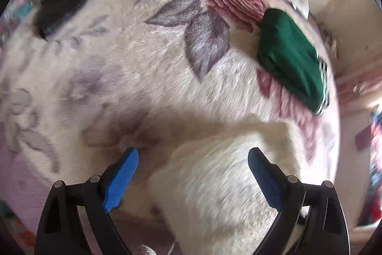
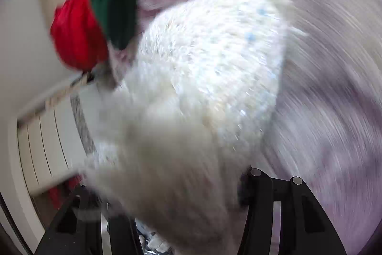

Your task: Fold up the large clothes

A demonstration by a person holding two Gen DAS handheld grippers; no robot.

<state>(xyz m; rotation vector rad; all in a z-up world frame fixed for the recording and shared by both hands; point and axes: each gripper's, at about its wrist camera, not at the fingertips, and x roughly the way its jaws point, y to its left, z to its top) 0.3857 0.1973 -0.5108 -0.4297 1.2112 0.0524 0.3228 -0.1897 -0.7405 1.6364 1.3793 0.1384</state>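
Evidently soft, bulky white knit sweater (image 2: pixel 203 78) is draped over right gripper (image 2: pixel 181 195), grip undeterminable; left gripper (image 1: pixel 193 173) is spread, empty; hem hold advised.

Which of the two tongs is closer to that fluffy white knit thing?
Right. The right tongs are buried in the white knit garment, which covers their tips. The left tongs are open, with the garment between their blue fingers.

Bright daylight, heavy motion blur, fisheye warping
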